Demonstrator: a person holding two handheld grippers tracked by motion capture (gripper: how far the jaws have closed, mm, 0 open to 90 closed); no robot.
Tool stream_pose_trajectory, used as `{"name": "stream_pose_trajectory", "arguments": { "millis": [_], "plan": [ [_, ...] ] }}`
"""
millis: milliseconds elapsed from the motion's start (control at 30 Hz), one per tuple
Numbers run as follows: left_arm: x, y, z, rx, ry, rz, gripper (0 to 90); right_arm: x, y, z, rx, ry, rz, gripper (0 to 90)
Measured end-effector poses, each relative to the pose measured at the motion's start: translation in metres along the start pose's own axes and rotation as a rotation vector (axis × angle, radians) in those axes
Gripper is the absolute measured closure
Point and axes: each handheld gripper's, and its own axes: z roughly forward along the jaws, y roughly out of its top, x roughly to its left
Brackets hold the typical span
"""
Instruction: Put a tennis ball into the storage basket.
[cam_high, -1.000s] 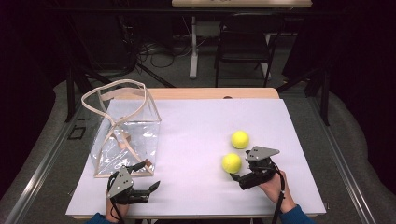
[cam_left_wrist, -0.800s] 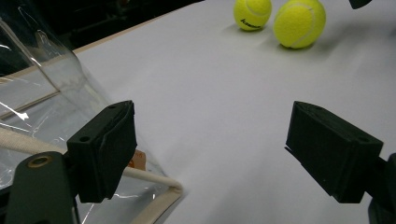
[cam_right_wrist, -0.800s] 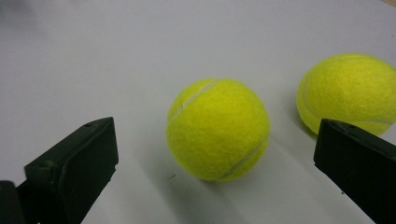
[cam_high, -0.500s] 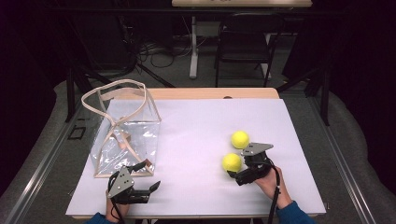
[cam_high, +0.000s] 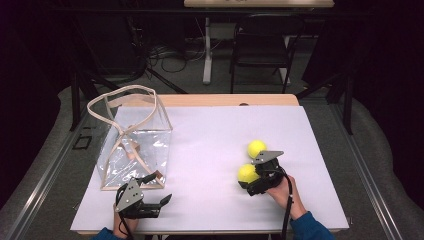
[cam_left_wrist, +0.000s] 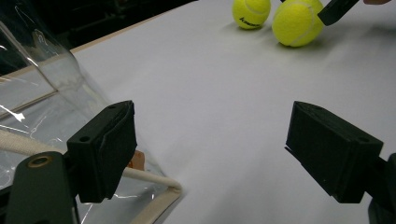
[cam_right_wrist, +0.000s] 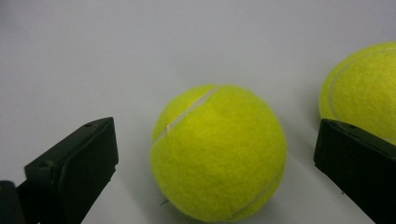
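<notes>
Two yellow tennis balls lie on the white table top at the right. The nearer ball (cam_high: 248, 173) (cam_right_wrist: 218, 151) (cam_left_wrist: 297, 22) sits between the jaws of my right gripper (cam_high: 248, 181) (cam_right_wrist: 219, 140), which stand open on either side of it with a gap on both sides. The farther ball (cam_high: 256, 148) (cam_right_wrist: 359, 91) (cam_left_wrist: 251, 11) rests just beyond, behind the right jaw. My left gripper (cam_high: 159, 188) (cam_left_wrist: 215, 140) is open near the front left, holding nothing, beside the corner of a clear plastic bag (cam_high: 135, 145) (cam_left_wrist: 46, 93) with beige straps.
The white sheet (cam_high: 210, 135) covers the table between the bag and the balls. Behind the table stand a black chair (cam_high: 260, 45) and dark stands with cables on the floor. The table's front edge runs just below both hands.
My right gripper has moved forward and left, so that its open jaws now flank the nearer ball. The left gripper, bag and farther ball have stayed put.
</notes>
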Motion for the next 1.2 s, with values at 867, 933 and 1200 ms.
{"name": "stream_pose_trajectory", "arguments": {
  "millis": [867, 933, 1200],
  "plan": [
    [0.0, 0.0, 0.001, 0.0, -0.008, 0.0, 16.0, 0.0, -0.003, 0.015, 0.037, 0.026, 0.022, 0.9],
    [0.0, 0.0, 0.001, 0.0, -0.009, 0.001, 16.0, -0.001, -0.003, 0.015, 0.038, 0.027, 0.025, 2.4],
    [0.0, 0.0, 0.001, 0.002, -0.009, 0.003, 16.0, -0.001, -0.004, 0.017, 0.057, 0.011, 0.028, 11.5]
  ]
}}
